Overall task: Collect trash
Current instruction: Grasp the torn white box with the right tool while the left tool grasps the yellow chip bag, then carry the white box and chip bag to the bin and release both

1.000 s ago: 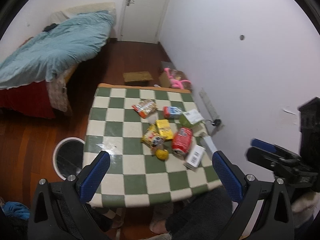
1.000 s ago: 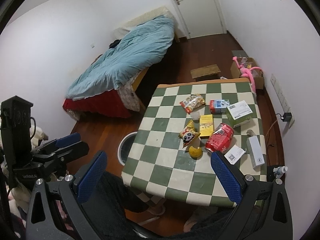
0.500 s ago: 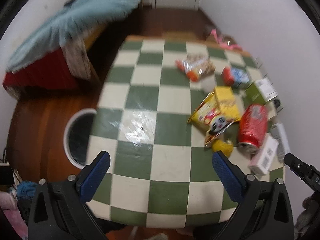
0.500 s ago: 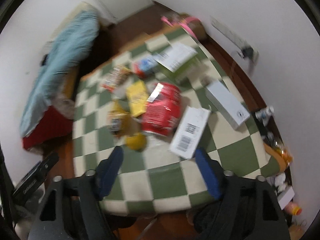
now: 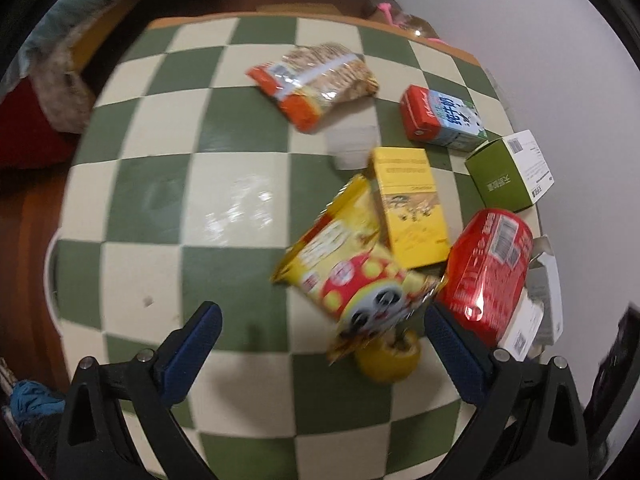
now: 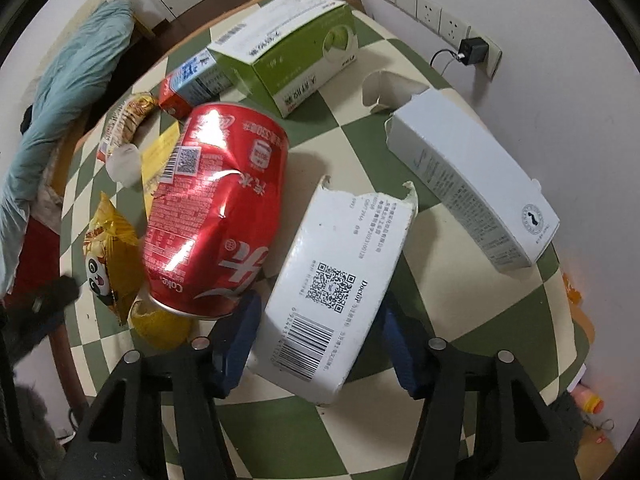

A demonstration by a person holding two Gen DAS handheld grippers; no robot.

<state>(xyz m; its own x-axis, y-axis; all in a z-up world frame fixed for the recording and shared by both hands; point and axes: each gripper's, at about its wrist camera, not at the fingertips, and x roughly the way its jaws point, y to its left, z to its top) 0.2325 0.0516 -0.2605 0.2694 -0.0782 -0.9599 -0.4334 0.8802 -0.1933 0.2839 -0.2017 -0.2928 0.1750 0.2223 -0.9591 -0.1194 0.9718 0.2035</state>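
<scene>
- The right gripper [image 6: 318, 328] points steeply down at a checkered table [image 6: 420, 208]; its jaws are closing around the near end of a flat white barcode box [image 6: 340, 280], pads not yet pressing.
- To grip well, centre the box between both pads and avoid nudging the dented red can [image 6: 216, 208] just beside it.
- The left gripper [image 5: 322, 330] is wide open and holds nothing; a yellow panda snack bag [image 5: 348, 268] lies between its fingertips, above a yellow fruit [image 5: 388, 360].

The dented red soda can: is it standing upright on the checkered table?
No: the dented red soda can lies on its side on the green-and-cream checkered table.
</scene>
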